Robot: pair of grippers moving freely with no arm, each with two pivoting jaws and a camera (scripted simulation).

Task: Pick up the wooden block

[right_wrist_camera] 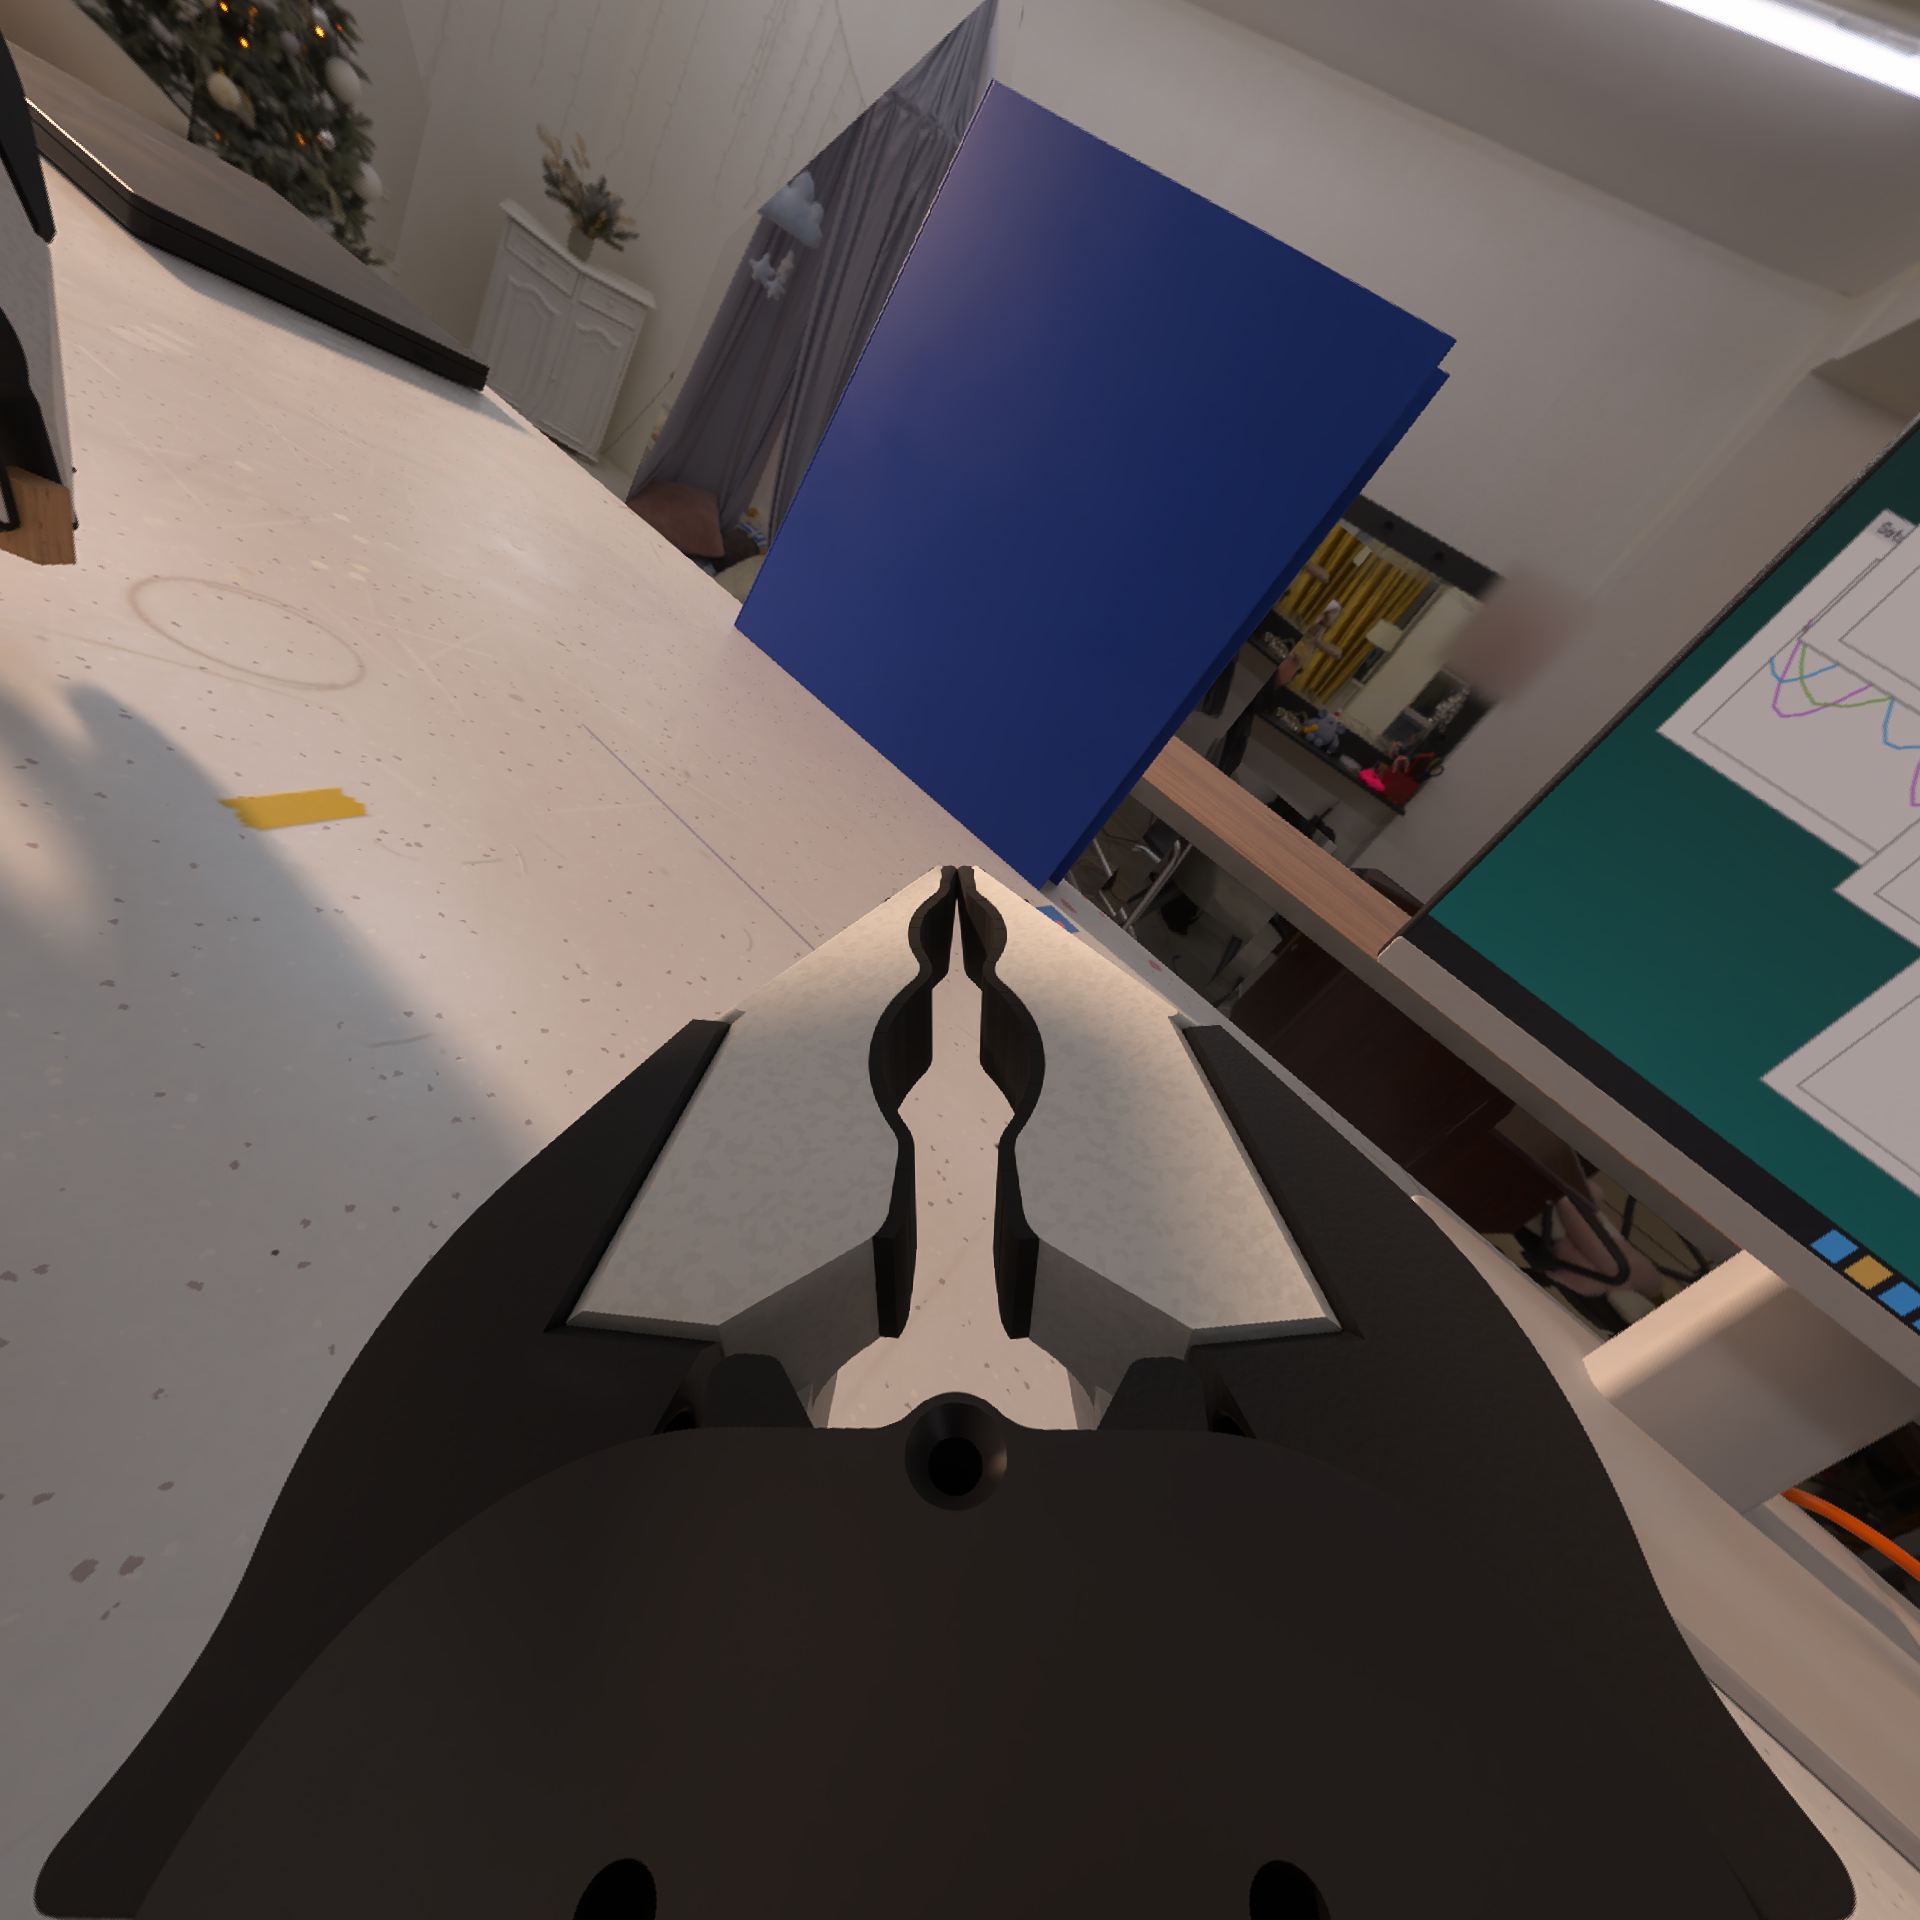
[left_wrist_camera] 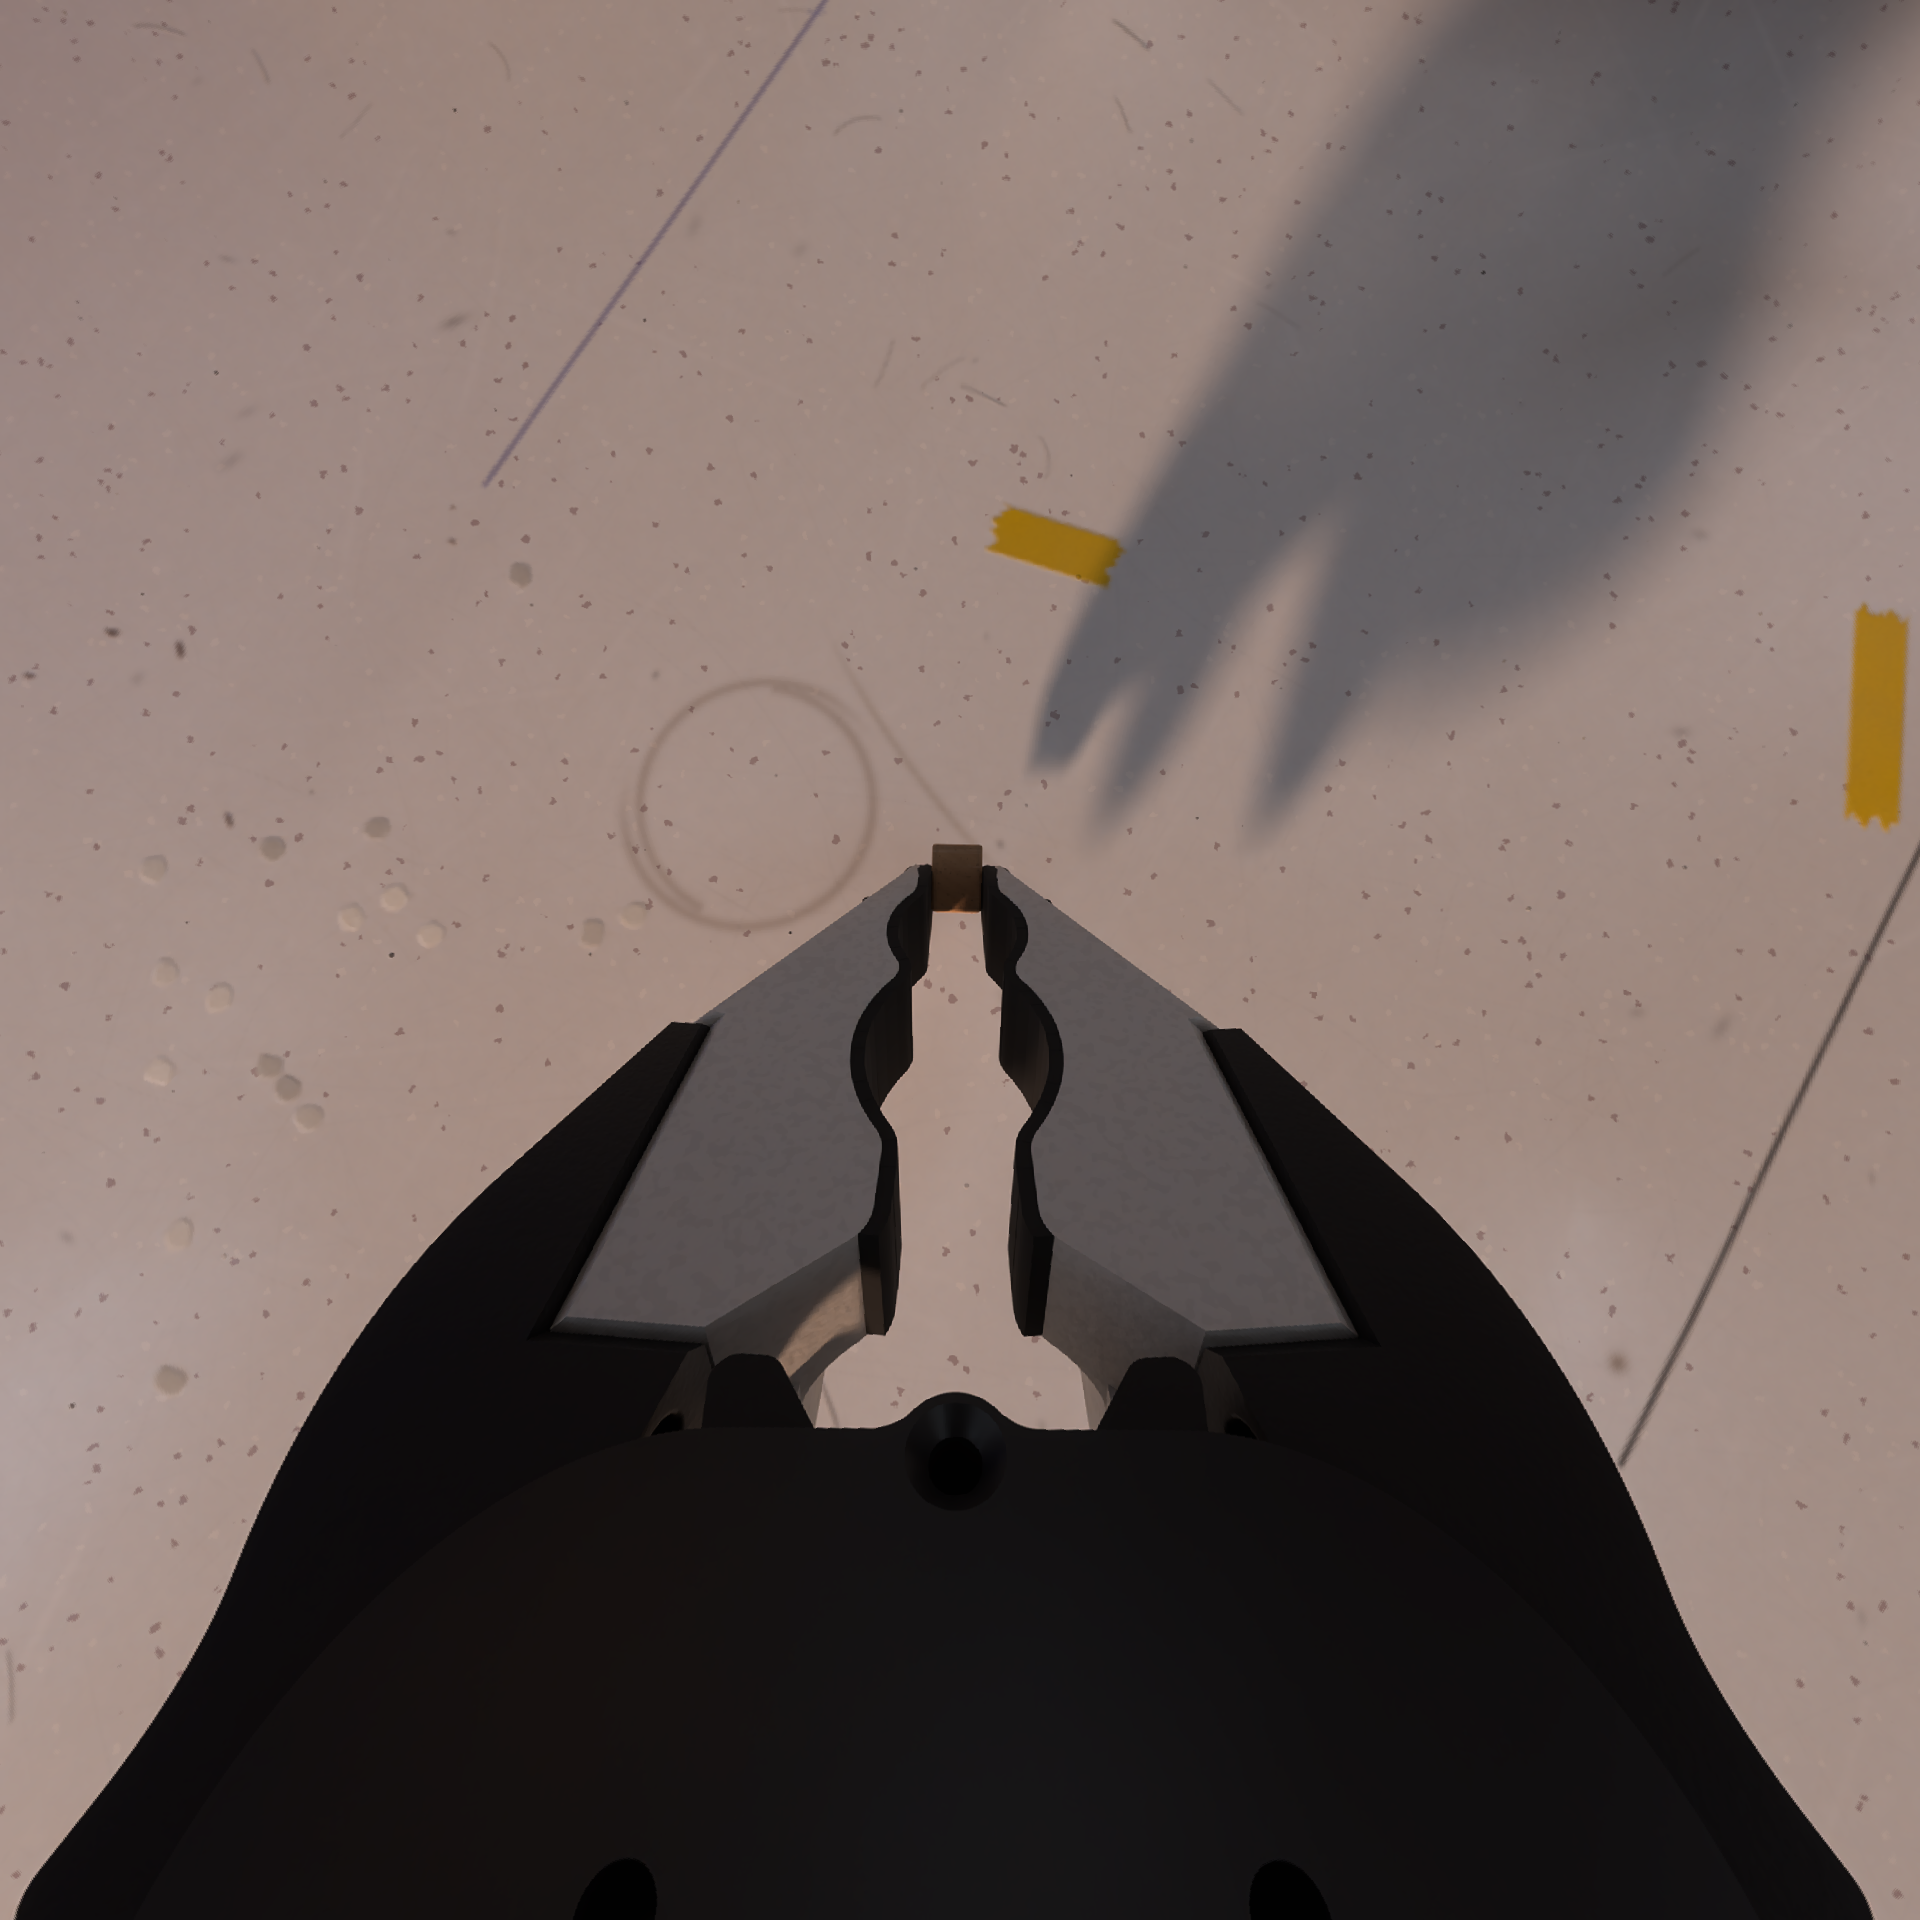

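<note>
In the left wrist view, my left gripper (left_wrist_camera: 957, 881) is shut on a small tan wooden block (left_wrist_camera: 957, 868), which is pinched between the fingertips and sticks out a little past them. It is held above the pale speckled table (left_wrist_camera: 416, 623), and the gripper's shadow falls on the table to the right. In the right wrist view, my right gripper (right_wrist_camera: 957, 883) is shut and empty, low over the table near its right edge. At that view's far left edge, part of the other gripper (right_wrist_camera: 26, 343) shows with a wood-coloured piece (right_wrist_camera: 42, 535) under it.
Two yellow tape strips (left_wrist_camera: 1055, 545) (left_wrist_camera: 1876, 717) and a faint ring mark (left_wrist_camera: 753, 805) are on the table. A blue panel (right_wrist_camera: 1091, 499) stands at the table's far edge, a monitor (right_wrist_camera: 1714, 883) is on the right, and a dark flat board (right_wrist_camera: 260, 249) lies at the back left.
</note>
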